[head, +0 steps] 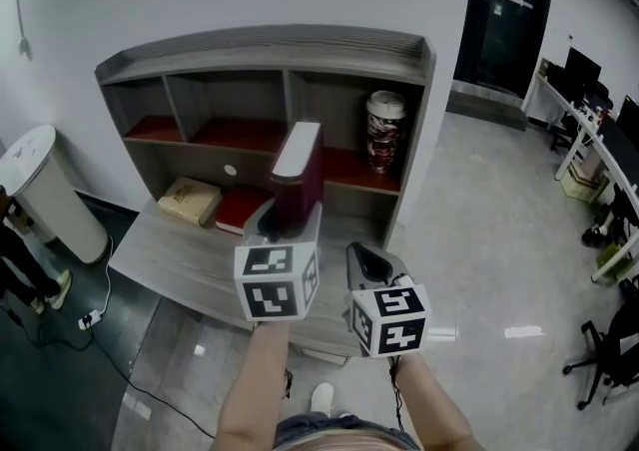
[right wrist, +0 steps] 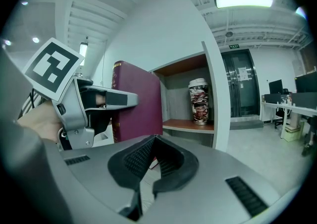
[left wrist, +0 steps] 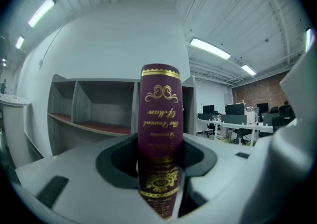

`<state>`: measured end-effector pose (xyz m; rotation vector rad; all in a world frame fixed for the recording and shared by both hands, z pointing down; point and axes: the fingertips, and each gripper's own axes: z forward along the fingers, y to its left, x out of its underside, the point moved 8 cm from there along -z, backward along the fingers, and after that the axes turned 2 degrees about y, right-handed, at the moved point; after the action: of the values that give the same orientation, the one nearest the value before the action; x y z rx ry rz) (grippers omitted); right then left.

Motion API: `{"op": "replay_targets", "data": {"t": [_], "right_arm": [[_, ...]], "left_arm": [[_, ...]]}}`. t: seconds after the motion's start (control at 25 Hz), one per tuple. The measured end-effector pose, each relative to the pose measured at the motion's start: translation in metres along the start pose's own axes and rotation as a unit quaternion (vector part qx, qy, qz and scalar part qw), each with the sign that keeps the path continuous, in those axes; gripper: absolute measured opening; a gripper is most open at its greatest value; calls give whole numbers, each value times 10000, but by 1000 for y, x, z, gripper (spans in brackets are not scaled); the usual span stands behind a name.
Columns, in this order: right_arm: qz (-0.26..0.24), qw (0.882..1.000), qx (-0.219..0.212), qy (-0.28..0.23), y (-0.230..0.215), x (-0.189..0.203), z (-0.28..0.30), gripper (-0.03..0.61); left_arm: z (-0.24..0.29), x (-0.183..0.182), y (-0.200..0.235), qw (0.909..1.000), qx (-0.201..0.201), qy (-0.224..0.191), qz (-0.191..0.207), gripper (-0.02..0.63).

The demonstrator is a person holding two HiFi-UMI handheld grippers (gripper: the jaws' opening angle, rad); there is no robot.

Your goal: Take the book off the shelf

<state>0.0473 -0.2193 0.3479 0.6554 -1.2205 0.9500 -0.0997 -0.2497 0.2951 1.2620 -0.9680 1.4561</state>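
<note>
A maroon book (head: 298, 172) with gold lettering on its spine stands upright in my left gripper (head: 290, 215), in front of the grey shelf unit (head: 270, 48) and out of its compartments. In the left gripper view the book (left wrist: 160, 129) fills the gap of the left gripper (left wrist: 159, 168), whose jaws press it from both sides. My right gripper (head: 367, 261) hovers just right of the left one, its jaws together and holding nothing. From the right gripper view, the book (right wrist: 141, 101) and the left gripper (right wrist: 101, 100) appear to the left of the right gripper (right wrist: 152, 151).
A patterned cup (head: 384, 130) stands in the shelf's right compartment. A tan box (head: 190, 200) and a flat red book (head: 240, 208) lie under the shelf on the grey desk (head: 165, 259). A white bin (head: 45, 190) stands at left; office desks (head: 599, 140) at far right.
</note>
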Motion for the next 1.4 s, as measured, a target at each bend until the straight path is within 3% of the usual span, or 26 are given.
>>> {"op": "replay_targets", "data": {"t": [0.6, 1.4], "right_arm": [[75, 9996, -203, 157, 15, 26, -39, 8], [224, 9971, -355, 638, 30, 72, -60, 8]], "left_arm": [[-48, 29, -13, 9994, -210, 241, -94, 218], [-83, 90, -20, 9944, -349, 949, -322, 219]]}}
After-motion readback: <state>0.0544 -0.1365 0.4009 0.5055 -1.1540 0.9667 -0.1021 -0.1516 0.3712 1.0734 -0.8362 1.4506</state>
